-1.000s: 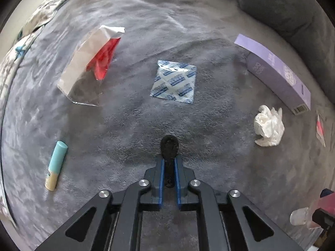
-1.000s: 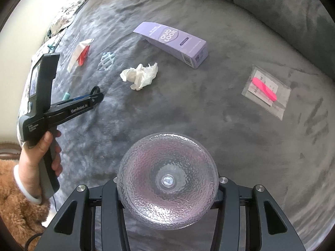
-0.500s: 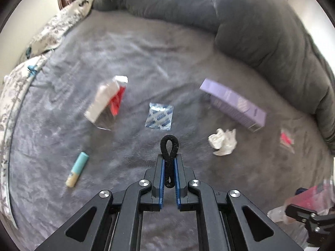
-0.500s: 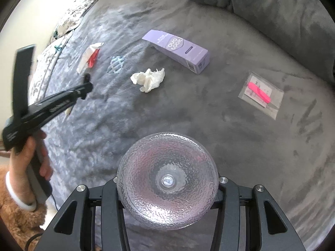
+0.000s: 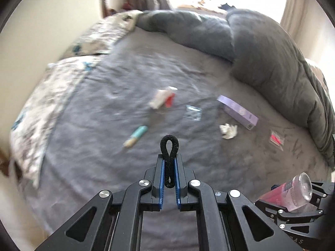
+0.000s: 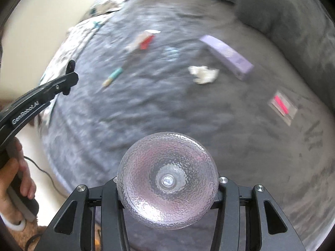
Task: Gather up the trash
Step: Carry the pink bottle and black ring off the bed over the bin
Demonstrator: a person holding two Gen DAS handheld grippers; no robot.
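One black hair tie (a thin loop) we pinch in our left gripper; our right gripper clasps a clear, pinkish bottle, seemingly capless, above the grey bed.

On the bed, left to right: tube, wrapper, sachet, tissue, box, packet. The duvet lies behind them.

One hair tie, one bottle, one tissue, one purple box
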